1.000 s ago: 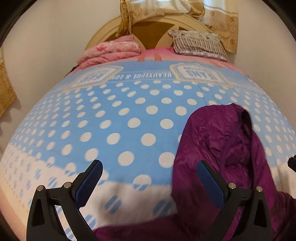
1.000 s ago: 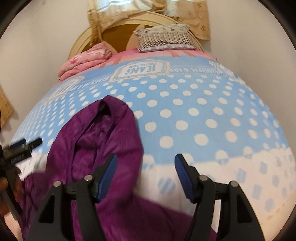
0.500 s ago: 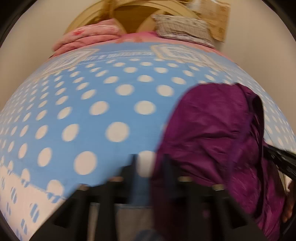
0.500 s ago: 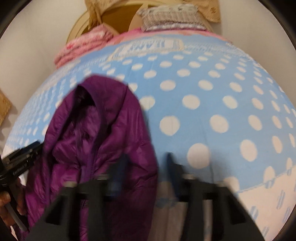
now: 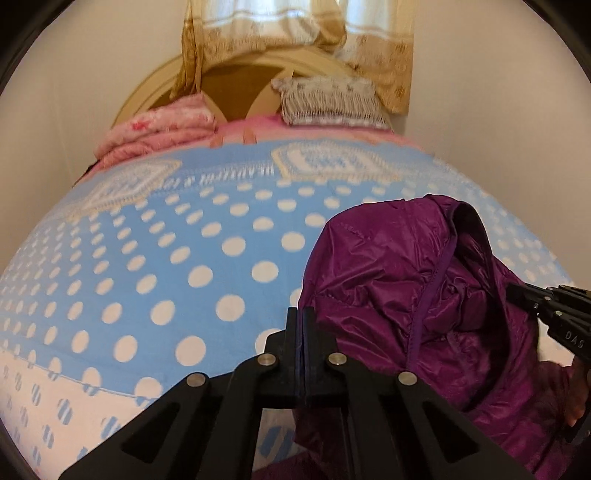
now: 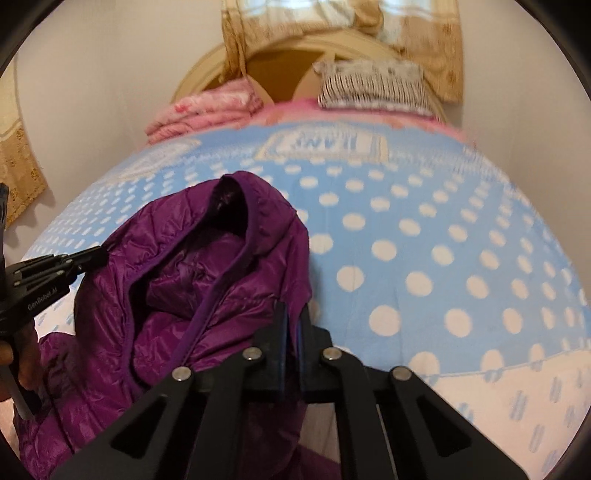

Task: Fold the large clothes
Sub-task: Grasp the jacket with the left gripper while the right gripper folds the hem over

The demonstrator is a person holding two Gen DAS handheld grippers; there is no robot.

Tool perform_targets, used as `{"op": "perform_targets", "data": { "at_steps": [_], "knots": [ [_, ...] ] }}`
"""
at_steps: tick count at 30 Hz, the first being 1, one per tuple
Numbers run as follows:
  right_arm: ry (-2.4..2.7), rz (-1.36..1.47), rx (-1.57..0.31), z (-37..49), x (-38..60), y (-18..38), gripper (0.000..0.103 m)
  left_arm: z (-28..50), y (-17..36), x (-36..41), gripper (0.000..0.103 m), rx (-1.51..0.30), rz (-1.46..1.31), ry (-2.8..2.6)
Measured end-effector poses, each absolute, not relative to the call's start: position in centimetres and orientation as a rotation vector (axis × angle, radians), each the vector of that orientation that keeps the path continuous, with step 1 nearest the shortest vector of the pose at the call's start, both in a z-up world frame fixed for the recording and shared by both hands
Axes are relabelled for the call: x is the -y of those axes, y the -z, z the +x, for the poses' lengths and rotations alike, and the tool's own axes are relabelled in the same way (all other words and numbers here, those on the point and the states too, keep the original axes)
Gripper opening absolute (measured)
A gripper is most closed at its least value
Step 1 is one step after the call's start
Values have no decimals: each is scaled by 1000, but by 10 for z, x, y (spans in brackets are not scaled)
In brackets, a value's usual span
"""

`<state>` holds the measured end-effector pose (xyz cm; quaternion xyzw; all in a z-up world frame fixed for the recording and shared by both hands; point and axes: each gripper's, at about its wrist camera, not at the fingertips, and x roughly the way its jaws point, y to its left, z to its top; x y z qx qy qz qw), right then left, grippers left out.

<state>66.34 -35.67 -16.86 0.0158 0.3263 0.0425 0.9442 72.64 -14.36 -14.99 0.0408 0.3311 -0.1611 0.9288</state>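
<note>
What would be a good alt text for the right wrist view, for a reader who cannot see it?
The right gripper, black with two fingers, is shut on the edge of a shiny purple quilted jacket lying on a blue bedspread with white polka dots. The left gripper pinches the jacket's other side.

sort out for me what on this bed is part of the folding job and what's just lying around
Part of the job:
- purple puffer jacket
- left gripper, shut on the jacket's edge
- right gripper, shut on the jacket's other edge

Just lying about:
- blue dotted blanket under the jacket
- folded pink quilt
- striped pillow
- curtain
</note>
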Motion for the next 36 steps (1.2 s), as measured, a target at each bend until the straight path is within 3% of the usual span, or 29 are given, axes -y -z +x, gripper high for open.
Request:
{"op": "perform_targets", "data": {
  "at_steps": [7,18,20,21,23,24,25,26,27,28,32,33,35,36],
  "knots": [
    [-145,-73,-464,594,343,155,6,652,134,128,0,-475,141,418],
    [-226,-131,-601,519,364,164,7,564,156,88,1,-568,276,524],
    [-232,-140,-641,508,365,167,10,565,160,77,2,-602,280,483],
    [-241,-132,-661,503,366,168,16,564,162,74,2,-611,274,470],
    [-248,-97,-692,496,364,166,51,572,160,66,4,-644,211,429],
    [-247,-72,-709,496,365,166,83,572,159,62,9,-657,181,425],
    [-264,-11,-726,496,363,164,89,575,156,61,25,-675,124,427],
    [-300,47,-742,497,359,161,89,573,155,63,38,-686,85,430],
    [-305,64,-760,500,356,161,87,571,151,66,65,-682,55,430],
    [-295,72,-793,505,347,162,87,565,147,69,81,-668,30,430],
    [-282,142,-870,515,331,177,86,559,146,96,85,-714,24,455],
    [-268,163,-886,519,330,184,81,559,148,101,85,-731,28,455],
    [-292,254,-931,526,331,200,63,559,161,115,85,-797,18,479],
    [-301,276,-942,524,328,203,39,555,166,120,81,-814,8,509]
  ]
}}
